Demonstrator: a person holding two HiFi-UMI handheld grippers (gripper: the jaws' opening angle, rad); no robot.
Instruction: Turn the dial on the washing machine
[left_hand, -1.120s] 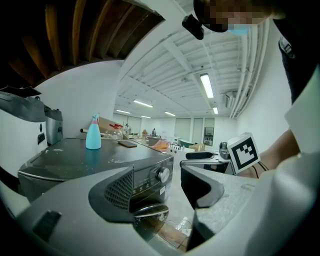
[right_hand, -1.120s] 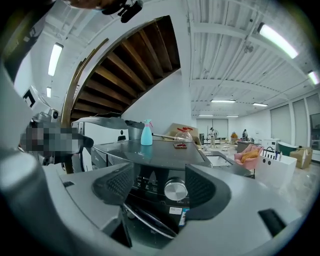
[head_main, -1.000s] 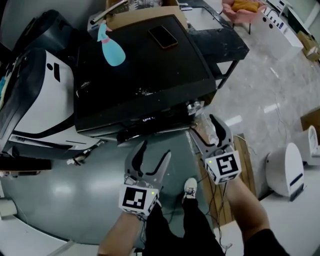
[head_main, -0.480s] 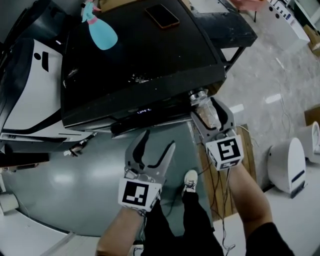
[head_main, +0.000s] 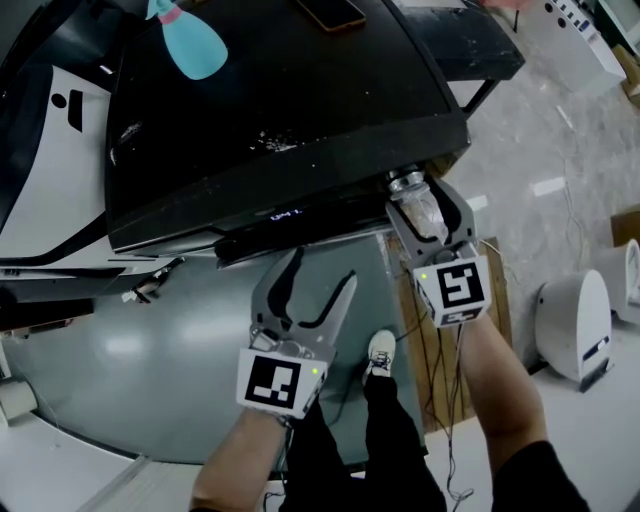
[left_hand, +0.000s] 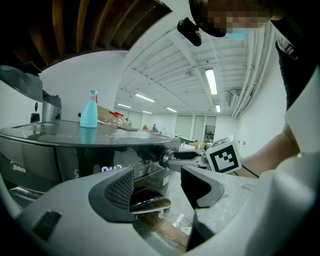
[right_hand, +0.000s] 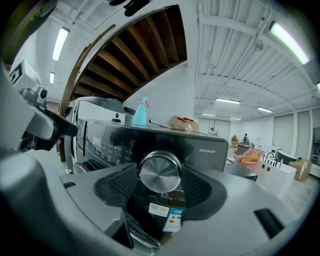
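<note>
The dark washing machine (head_main: 300, 90) fills the top of the head view; its round silver dial (head_main: 405, 183) sits at the front right corner. My right gripper (head_main: 418, 200) reaches up to it. In the right gripper view the dial (right_hand: 160, 171) stands between the two dark pads (right_hand: 117, 186) of my right gripper (right_hand: 160, 182). The jaws have just been closing, and I see no pad pressing on the dial. My left gripper (head_main: 322, 270) hangs open below the lit display (head_main: 285, 213), with nothing in it. The left gripper view shows its jaws (left_hand: 157, 187) apart.
A blue spray bottle (head_main: 190, 40) and a phone (head_main: 335, 10) lie on the machine's top. A white appliance (head_main: 50, 150) stands at the left, a white rounded unit (head_main: 575, 320) on the floor at the right. A person's shoe (head_main: 380, 352) is below, between my arms.
The machine's front has come closer and larger in the head view. My right gripper has moved up to the dial, which now sits between its jaws. My left gripper has shifted slightly toward the front panel.
</note>
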